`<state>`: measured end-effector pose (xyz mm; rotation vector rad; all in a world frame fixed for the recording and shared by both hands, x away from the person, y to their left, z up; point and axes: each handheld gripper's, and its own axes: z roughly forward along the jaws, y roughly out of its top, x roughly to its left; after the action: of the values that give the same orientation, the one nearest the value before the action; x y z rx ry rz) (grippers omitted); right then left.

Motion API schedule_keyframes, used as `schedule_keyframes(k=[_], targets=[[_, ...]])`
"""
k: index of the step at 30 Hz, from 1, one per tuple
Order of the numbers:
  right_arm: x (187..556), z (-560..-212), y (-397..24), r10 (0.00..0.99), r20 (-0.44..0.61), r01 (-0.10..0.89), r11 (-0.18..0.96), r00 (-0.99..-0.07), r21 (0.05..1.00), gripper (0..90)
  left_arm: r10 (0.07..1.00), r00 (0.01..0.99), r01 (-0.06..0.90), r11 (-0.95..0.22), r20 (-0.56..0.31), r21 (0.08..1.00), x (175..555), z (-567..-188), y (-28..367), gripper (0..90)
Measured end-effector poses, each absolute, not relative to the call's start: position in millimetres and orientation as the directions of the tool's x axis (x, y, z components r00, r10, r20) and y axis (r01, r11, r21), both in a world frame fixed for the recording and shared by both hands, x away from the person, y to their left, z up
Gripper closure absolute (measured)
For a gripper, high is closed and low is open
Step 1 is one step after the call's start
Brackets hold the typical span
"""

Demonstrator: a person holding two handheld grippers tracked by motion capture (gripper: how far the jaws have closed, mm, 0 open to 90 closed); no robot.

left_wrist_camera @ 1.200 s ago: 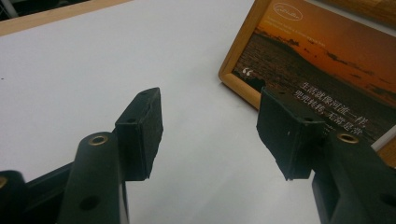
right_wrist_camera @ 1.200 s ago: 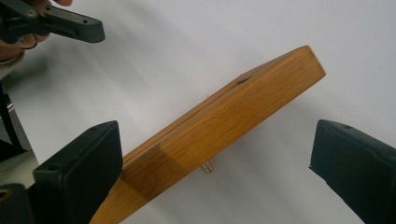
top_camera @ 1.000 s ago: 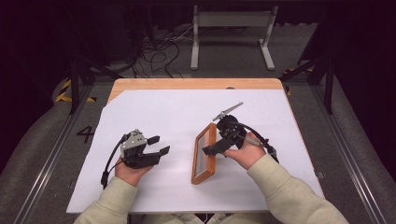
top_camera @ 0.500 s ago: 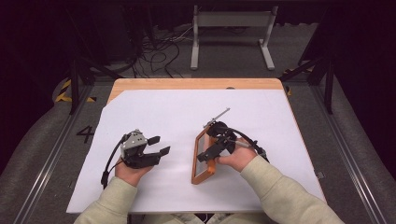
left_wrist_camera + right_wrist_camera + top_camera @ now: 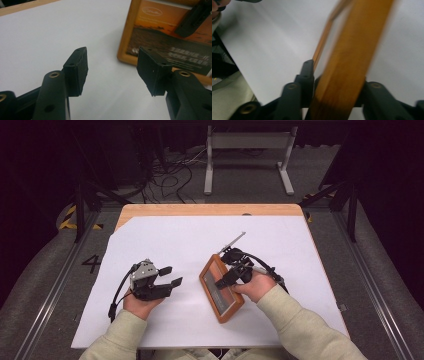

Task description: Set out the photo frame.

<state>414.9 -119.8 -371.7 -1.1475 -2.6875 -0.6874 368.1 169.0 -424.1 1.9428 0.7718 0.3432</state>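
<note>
A wooden table under a white sheet stands on grey carpet. Beyond it, tangled cables and a white metal stand sit in a dark room.

The wooden surface is covered by a white sheet; a frame is seen on it.

Lab-like recording space, dark surroundings, floor cables, metal stand, paper-covered table
</note>
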Motion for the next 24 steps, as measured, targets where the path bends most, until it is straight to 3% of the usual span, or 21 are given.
schedule_keyframes(k=[10, 16, 24], targets=[[421.1, -347.5, -119.0, 0.577, 0.263, 0.634, 0.693, -0.773, 0.343, 73.0, 0.652, 0.752, 0.373, -0.304, -0.094, 0.876, 367.4, -423.9, 171.1, 42.6], [433.1, -323.1, -116.3, 0.472, 0.211, 0.517, 0.789, -0.856, 0.332, 73.0, 0.654, 0.75, 0.378, -0.306, -0.096, 0.874, 366.7, -423.7, 173.3, 42.8], [451.4, -318.2, -106.5, 0.292, 0.138, 0.317, 0.921, -0.947, 0.229, 73.1, 0.661, 0.744, 0.379, -0.301, -0.096, 0.875, 365.4, -424.2, 176.2, 42.9]])
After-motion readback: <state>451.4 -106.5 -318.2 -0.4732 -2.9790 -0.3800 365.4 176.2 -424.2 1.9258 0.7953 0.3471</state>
